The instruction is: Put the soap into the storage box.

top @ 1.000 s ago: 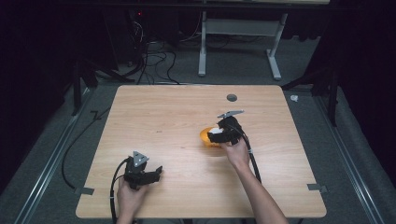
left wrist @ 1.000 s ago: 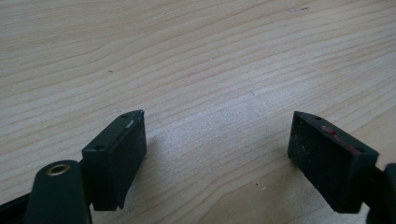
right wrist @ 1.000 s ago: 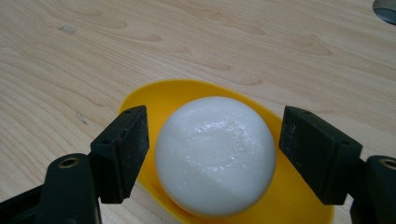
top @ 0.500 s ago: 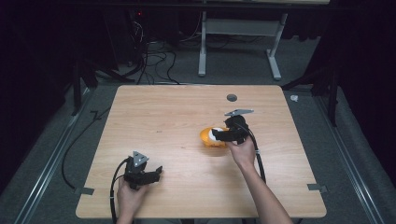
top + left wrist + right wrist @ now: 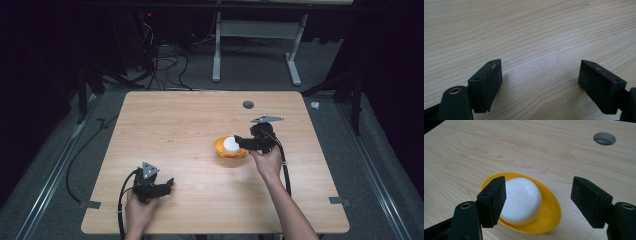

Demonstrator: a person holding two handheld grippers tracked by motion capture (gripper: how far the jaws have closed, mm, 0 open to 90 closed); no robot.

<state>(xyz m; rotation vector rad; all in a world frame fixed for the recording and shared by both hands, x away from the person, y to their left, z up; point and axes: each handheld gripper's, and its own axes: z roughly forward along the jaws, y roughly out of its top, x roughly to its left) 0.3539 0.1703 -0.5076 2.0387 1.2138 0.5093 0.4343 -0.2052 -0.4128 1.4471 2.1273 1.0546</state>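
My right claw (image 5: pixel 539 202) hangs spread wide and empty over the shallow yellow plastic dish (image 5: pixel 549 213) holding the round white soap-like puck (image 5: pixel 522 200), which sits right of centre on the pale wooden tabletop (image 5: pixel 165 130). From the claw the puck lies at eleven o'clock, hugging the left jaw with the right jaw well apart, so I judge a slide toward ten o'clock must centre it. My left claw (image 5: pixel 540 82), released too, rests far off at the tabletop's seven o'clock; the right is much nearer.

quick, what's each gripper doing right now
left gripper: open, holding nothing, over bare table.
right gripper: open, holding nothing, at the white round piece in the yellow dish.
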